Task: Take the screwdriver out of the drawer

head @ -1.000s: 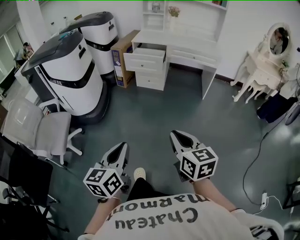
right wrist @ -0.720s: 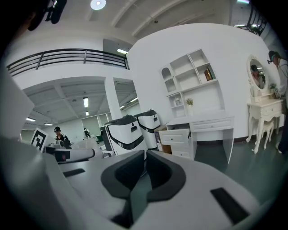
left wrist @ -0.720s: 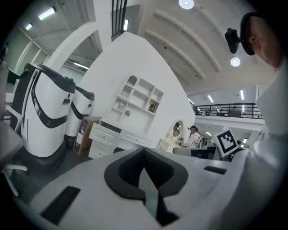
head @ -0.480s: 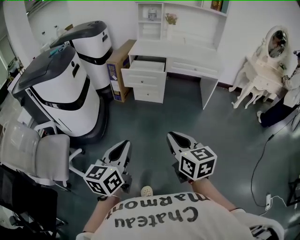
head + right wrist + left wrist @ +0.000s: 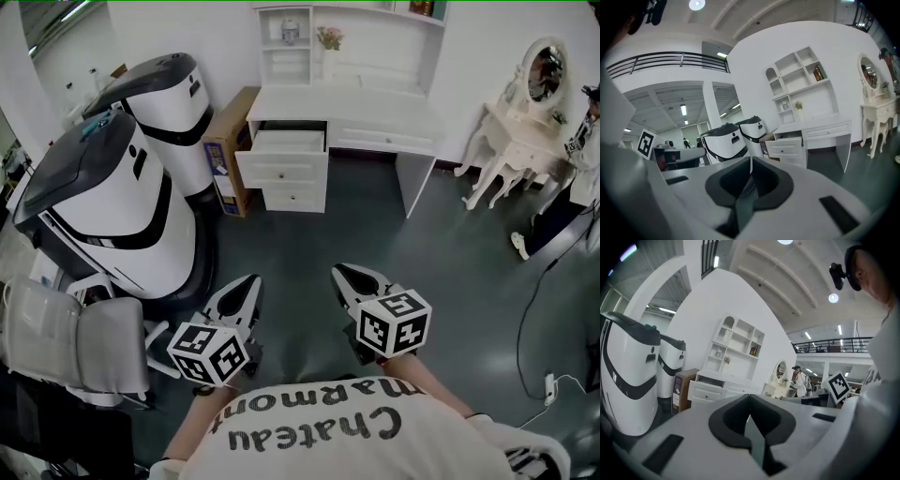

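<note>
Holding L gripper [image 5: 249, 283] and R gripper [image 5: 341, 275] side by side over dark floor [image 5: 309, 244], each w/ jaws pressed together on nothing, both aimed twd white desk [image 5: 375, 108] at far wall. Looking at top drawer [image 5: 281, 167] pulled out at desk's left end, well apart from both grippers; can't make out screwdriver, drawer's inside too small to tell. Flanked on left by two big white-and-black machines [image 5: 112, 197] and office chair [image 5: 80, 342], w/ cream dressing table [image 5: 520, 131] off to right.
</note>
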`<state>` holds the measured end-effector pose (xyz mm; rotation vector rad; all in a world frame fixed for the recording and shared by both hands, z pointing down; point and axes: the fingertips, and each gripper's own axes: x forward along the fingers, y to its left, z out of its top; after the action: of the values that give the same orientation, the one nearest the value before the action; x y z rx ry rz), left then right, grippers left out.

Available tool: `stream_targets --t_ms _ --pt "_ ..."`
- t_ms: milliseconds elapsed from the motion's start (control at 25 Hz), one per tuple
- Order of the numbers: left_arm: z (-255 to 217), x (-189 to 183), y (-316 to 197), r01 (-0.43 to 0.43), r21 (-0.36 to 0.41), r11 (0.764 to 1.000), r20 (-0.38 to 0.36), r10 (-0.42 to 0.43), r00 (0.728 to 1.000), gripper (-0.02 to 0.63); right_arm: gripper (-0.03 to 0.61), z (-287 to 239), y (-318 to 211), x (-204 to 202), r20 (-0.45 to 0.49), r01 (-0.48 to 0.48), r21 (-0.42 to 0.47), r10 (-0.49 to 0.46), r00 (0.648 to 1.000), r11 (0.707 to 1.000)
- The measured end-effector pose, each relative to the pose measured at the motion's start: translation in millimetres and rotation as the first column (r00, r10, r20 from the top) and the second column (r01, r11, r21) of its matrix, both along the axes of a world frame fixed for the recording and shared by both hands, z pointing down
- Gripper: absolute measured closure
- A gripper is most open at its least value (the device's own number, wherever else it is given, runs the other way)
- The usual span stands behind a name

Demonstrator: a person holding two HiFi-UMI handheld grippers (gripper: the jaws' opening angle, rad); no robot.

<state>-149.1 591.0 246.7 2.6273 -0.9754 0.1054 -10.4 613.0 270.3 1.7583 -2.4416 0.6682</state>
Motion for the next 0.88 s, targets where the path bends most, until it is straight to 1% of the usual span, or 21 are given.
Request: stream_targets --t_ms 120,240,400,560,720,880 --pt "-0.5 4.0 -15.3 -0.017 -0.033 0.999 -0.045 0.015 0.999 0.591 0.546 7.3 -10.2 7.0 0.007 -0.026 -0.021 0.026 1.0 0.999" --pt "-0.8 6.8 -29.9 -0.023 -0.033 0.999 -0.072 0.021 0.997 0.591 0.546 8.7 -22.0 9.8 0.009 -0.037 -0.022 0.037 0.999 0.999" --pt "7.1 15.2 -38.8 -0.052 -0.042 0.998 -0.071 0.049 0.996 0.591 0.545 16.5 -28.4 12.8 -0.008 -0.047 -0.042 0.047 0.999 0.998" --pt "14.0 20.8 -54.5 -0.055 -0.075 0.996 -0.074 0.049 0.996 0.591 0.545 21.7 -43.1 19.4 0.006 -0.059 -0.075 0.059 0.998 0.995" --pt "19.6 34.1 -79.0 -0.049 -0.093 0.994 -0.082 0.042 0.996 0.591 0.545 26.9 -69.9 29.1 0.01 -0.046 -0.092 0.047 0.999 0.995" --pt "23.0 50.7 -106.9 -0.054 -0.099 0.994 -0.08 0.046 0.996 0.591 0.545 33.5 -106.8 41.5 0.037 -0.035 -0.111 0.04 0.999 0.993"
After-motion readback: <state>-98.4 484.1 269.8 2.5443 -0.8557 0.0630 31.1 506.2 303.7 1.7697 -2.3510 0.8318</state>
